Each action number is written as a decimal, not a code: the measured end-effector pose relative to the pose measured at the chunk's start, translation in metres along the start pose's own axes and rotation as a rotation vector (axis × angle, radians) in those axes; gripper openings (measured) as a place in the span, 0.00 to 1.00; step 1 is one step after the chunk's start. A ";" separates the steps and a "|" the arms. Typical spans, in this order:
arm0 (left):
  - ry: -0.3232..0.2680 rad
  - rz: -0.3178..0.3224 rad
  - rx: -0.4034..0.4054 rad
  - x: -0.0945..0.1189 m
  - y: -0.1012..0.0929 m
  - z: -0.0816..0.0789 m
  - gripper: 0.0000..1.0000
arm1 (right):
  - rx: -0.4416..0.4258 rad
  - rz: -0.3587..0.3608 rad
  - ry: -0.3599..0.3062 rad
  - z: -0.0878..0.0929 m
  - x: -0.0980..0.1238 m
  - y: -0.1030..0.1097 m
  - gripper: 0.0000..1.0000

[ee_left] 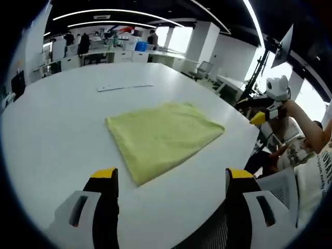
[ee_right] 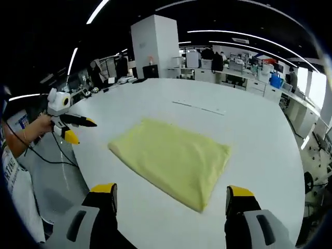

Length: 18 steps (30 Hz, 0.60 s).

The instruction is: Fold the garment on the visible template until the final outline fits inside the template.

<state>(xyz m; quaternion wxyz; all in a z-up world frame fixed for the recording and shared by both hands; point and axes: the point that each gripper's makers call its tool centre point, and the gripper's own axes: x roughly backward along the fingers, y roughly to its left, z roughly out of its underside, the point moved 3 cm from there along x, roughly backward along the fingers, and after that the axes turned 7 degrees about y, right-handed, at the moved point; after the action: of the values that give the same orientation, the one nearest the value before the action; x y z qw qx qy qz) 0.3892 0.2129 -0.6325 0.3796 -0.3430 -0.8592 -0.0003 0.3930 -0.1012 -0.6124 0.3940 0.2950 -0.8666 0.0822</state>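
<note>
Left gripper (ee_left: 170, 179) jaws wide apart, holding nothing, hovering over the near edge of the white table (ee_left: 52, 124). Right gripper (ee_right: 171, 194) likewise wide and empty, above the opposite edge. Yellow garment (ee_left: 163, 137) lies flat mid-table between them: soft terry-like cloth, folded to a rough rectangle, one corner pointing at the left gripper. Thin pale strip (ee_left: 124, 87) lies on the table beyond it, well apart. Nothing blocks the cloth. Office desks (ee_right: 249, 83) sit behind.
</note>
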 end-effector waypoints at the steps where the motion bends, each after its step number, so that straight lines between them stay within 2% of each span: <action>1: -0.006 -0.006 0.000 0.002 0.000 0.000 0.85 | 0.003 -0.001 0.000 0.001 0.001 0.001 0.88; 10: -0.034 -0.053 -0.003 0.013 0.004 0.000 0.97 | -0.019 -0.016 -0.031 0.010 0.003 0.009 0.99; 13: -0.046 -0.046 0.021 0.015 0.004 0.000 0.99 | -0.007 -0.057 0.017 0.018 0.001 0.016 0.99; 15: -0.084 -0.029 0.056 0.018 0.004 -0.004 0.99 | 0.010 -0.057 0.025 0.020 0.000 0.017 0.99; 18: -0.091 -0.042 0.044 0.020 0.006 -0.005 0.99 | 0.010 -0.053 0.034 0.020 0.000 0.016 0.99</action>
<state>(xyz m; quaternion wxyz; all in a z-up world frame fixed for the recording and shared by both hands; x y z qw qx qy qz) 0.3863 0.2282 -0.6175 0.3474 -0.3160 -0.8825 0.0264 0.3710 -0.0956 -0.6248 0.4090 0.3184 -0.8513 0.0811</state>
